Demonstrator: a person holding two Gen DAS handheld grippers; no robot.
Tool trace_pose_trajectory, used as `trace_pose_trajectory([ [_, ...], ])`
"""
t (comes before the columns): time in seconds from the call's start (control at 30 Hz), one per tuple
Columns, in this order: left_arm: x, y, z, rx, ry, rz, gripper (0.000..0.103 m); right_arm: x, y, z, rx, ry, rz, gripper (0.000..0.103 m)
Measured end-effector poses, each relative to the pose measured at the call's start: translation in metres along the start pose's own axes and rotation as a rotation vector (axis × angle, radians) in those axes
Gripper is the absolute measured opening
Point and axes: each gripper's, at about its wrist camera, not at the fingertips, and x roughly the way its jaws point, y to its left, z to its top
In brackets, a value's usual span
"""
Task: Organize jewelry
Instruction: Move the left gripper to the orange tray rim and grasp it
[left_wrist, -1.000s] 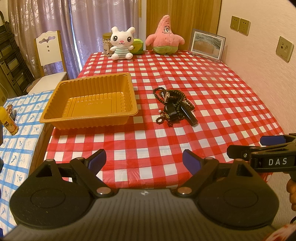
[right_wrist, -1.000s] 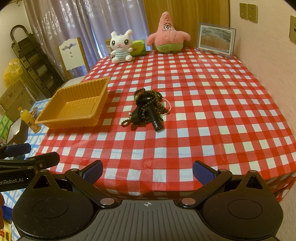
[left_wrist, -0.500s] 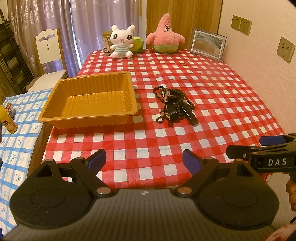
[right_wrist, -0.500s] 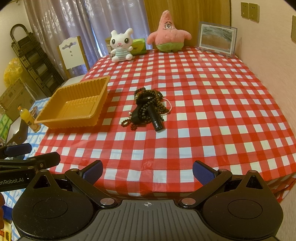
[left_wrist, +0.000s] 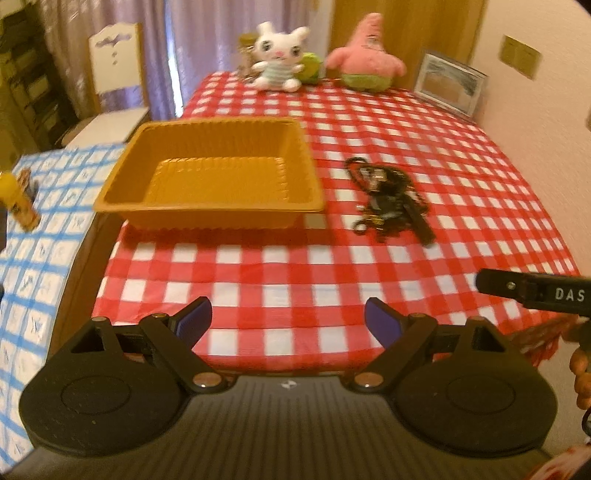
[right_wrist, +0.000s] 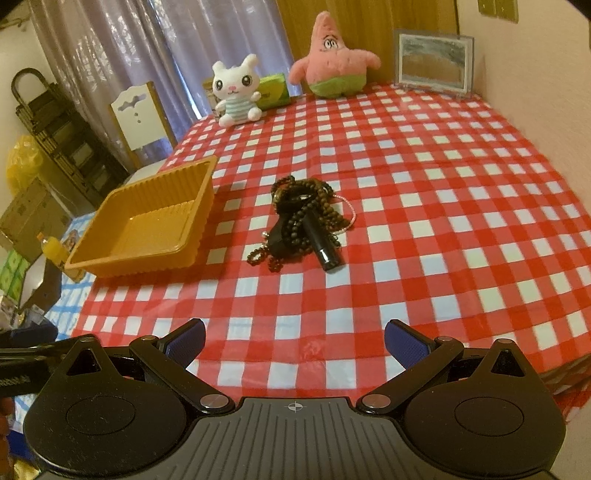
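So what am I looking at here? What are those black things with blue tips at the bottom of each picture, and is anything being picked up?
There is no robot here. A person holds two hand tools, each with a camera looking forward along its two fingers. One picture comes from the left gripper, the other from the right gripper; the blue tips are their finger pads. Both are open and hold nothing. Each also shows at the edge of the other's picture.

In front lies a table with a red checked cloth. On it sit an orange tray with nothing in it and, beside it to the right, a tangled pile of dark bead jewelry. At the far end stand a white plush bunny, a pink plush star and a framed picture.
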Motion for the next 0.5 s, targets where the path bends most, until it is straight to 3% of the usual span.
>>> trace_pose_trajectory([
  [0.17, 0.015, 0.04, 0.003, -0.093, -0.014, 0.053, 0.088, 0.026, -0.001, 0.01, 0.037, 0.008, -0.009, 0.103],
  [0.27, 0.022, 0.061, 0.004, -0.144, -0.077, 0.119, 0.086, 0.04, -0.002, 0.02, 0.063, 0.006, -0.021, 0.103],
  [0.5, 0.047, 0.109, 0.014, -0.253, -0.134, 0.17, 0.085, 0.068, -0.002, 0.045, 0.14, -0.054, -0.048, 0.103],
])
